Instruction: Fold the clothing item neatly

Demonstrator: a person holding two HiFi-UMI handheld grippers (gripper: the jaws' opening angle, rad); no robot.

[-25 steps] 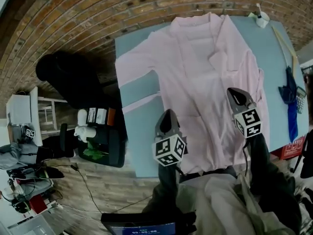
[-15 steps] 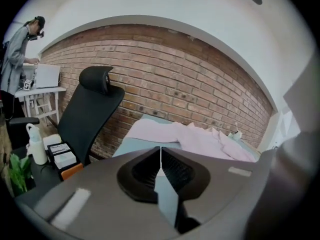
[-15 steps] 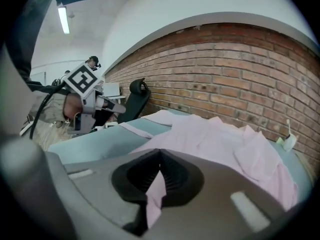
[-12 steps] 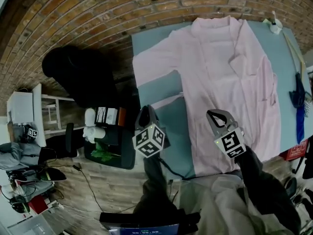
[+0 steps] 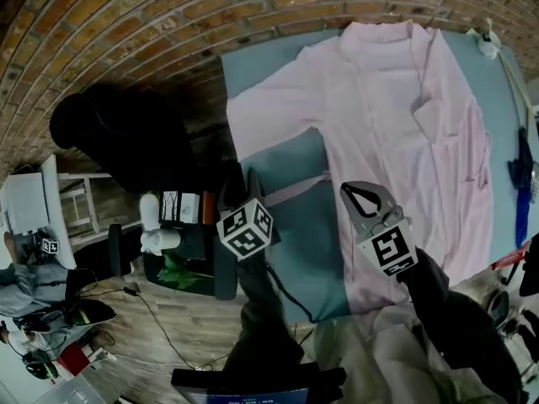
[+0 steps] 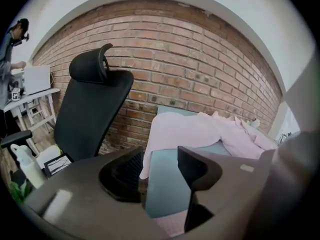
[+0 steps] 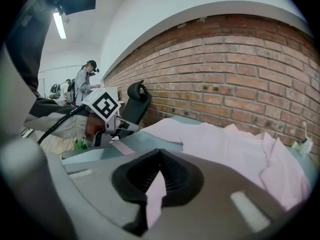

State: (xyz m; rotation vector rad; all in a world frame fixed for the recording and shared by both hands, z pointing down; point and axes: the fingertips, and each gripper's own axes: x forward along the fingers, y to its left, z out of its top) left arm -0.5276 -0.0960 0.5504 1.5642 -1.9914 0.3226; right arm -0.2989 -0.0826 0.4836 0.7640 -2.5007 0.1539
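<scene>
Black office chair (image 6: 92, 109) left of teal table (image 5: 290, 225); brick wall (image 6: 200, 49) far. Left gripper (image 6: 159, 174) jaws just opening, nothing between. Right gripper (image 7: 155, 181) pinches pink shirt (image 5: 396, 99).

Shirt (image 5: 404, 116) spread flat on tabletop (image 5: 312, 242), collar at far end toward brick wall (image 5: 168, 23), hem at near edge. One sleeve (image 5: 269, 108) stretched out to tabletop's left edge. Office chair (image 5: 126, 137) left of tabletop, by wall. Bottle (image 5: 152, 225) and plant (image 5: 178, 269) left of tabletop, nearer than chair. Left claw (image 5: 240, 183) over tabletop's left edge. Right claw (image 5: 364, 196) over shirt's near left part. Small white item (image 5: 487, 42) on tabletop's far right corner
</scene>
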